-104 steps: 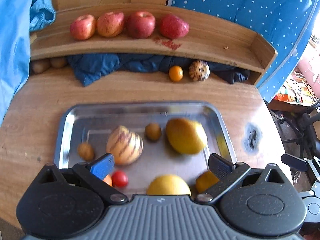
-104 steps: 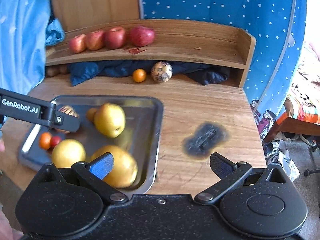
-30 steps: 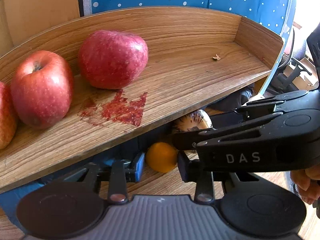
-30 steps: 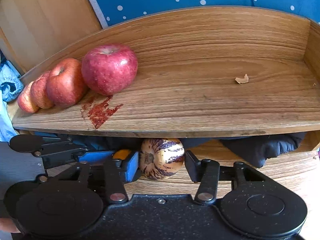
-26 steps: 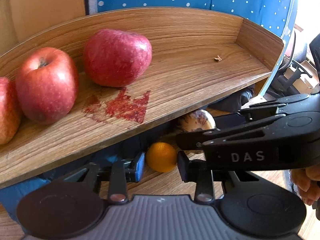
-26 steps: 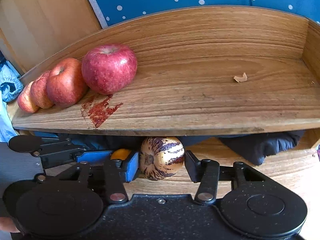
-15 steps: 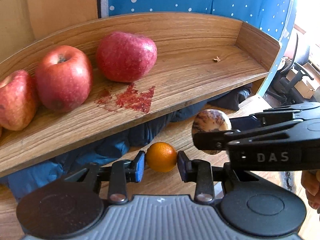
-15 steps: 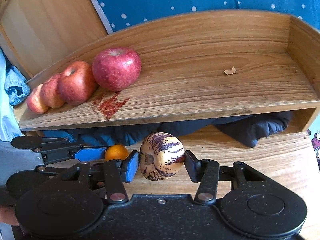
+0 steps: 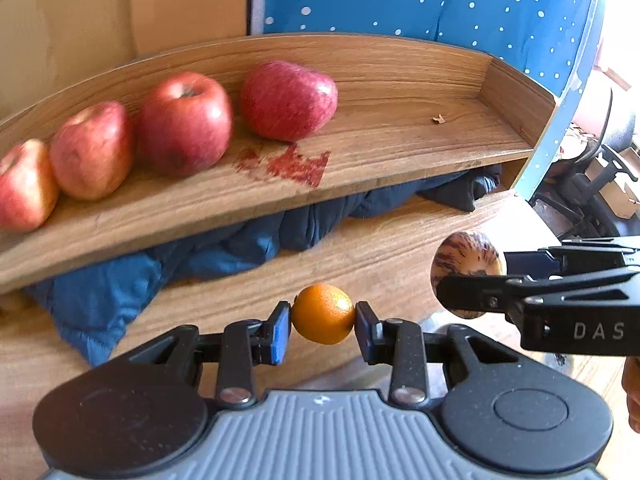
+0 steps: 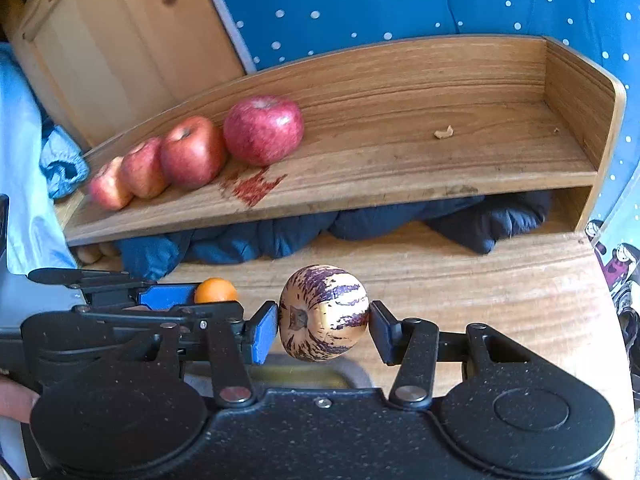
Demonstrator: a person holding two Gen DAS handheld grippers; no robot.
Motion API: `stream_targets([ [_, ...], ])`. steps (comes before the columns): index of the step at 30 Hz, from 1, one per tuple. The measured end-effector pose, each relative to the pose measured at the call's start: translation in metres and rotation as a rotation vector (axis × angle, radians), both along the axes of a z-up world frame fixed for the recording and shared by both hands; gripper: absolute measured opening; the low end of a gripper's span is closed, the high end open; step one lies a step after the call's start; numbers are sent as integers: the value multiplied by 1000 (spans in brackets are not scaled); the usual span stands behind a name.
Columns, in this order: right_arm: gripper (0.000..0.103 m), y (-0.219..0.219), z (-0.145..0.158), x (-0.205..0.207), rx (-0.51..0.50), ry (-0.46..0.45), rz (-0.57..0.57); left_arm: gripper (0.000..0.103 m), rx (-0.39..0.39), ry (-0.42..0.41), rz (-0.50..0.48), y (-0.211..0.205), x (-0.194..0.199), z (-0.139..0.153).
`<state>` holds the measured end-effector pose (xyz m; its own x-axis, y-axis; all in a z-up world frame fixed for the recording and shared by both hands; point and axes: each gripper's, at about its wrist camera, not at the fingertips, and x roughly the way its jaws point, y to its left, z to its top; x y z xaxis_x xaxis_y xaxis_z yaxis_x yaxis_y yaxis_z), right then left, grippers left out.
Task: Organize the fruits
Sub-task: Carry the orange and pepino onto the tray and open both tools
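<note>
Grippers held one fruit apiece above the table (image 10: 500, 280) as the sorting went on. The left gripper (image 9: 322, 322) had its fingers closed narrow on an orange (image 9: 322, 313), pads pressing both flanks, the fruit clear of the wood below. Just to its right, the right gripper (image 10: 323, 322) clamped a striped melon (image 10: 323, 313) (cream skin, purple streaks, stem end turned toward the camera) with its fingers set wider, the fruit likewise lifted off the surface. A tray (image 10: 352, 372) corner showed dimly beneath the melon, near the gripper body.

Beyond the fruits, a dark blue cloth (image 9: 248, 244) lay bunched under a raised wooden shelf (image 9: 400, 152). Four apples (image 10: 262, 130) stood in a row on the shelf's left half, each touching or nearly touching its neighbour, with a red stain (image 9: 294, 164) on the wood just in front of the rightmost one. The right half of the shelf lay bare but for a small scrap (image 10: 443, 133). Polka-dot blue fabric (image 9: 440, 4) hung behind.

By these views the carrying step was in hand, both fruits gripped and not yet set down. Where they belonged could not be told for certain; the free shelf space and the tray were both candidates. The next move appeared to call for a steady carry, a low release so neither round fruit rolled, and room between the two grippers, which hung close together.
</note>
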<state>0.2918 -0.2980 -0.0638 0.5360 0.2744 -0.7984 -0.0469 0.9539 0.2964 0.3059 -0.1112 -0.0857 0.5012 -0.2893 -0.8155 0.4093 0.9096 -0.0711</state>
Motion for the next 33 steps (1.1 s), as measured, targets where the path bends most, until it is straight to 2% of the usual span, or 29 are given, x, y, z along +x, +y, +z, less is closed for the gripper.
stream_targets([
  [14, 52, 10, -8, -30, 0, 67, 82, 38, 5, 75, 108, 9, -31, -8],
  [23, 53, 7, -6, -38, 8, 80, 100, 38, -19, 97, 120, 11, -38, -5],
  [26, 61, 2, -1, -41, 23, 61, 95, 45, -21, 104, 149, 12, -39, -2],
  [28, 65, 1, 3, -43, 15, 46, 100, 58, -20, 90, 169, 12, -43, 2],
  [33, 77, -5, 12, -50, 13, 19, 95, 73, -18, 62, 215, 13, -51, 13],
])
